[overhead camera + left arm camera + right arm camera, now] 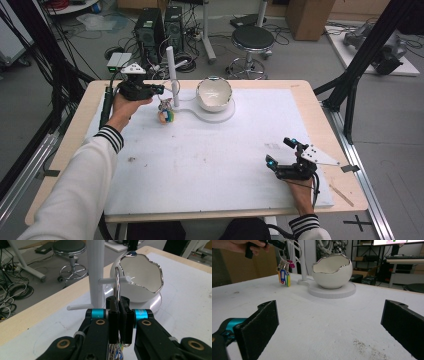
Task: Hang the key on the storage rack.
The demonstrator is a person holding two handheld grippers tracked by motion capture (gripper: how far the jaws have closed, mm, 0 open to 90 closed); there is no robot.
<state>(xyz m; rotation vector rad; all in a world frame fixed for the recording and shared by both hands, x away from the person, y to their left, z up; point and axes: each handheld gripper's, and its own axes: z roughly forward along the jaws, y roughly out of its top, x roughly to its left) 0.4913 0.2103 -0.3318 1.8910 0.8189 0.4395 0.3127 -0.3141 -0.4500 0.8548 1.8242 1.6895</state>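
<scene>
Big white-covered worktop fills the scene, and at its far middle sits the egg-shaped white bowl on a round base. Just left of it rises the white peg stand. The left gripper is clamped tight on the metal key ring, held right at a peg, coloured key tags dangling below. Near right, the right gripper rests wide open, holding nothing.

A steel key ring is held upright, looped over a peg. Coloured tags are hung below it, above the table.
</scene>
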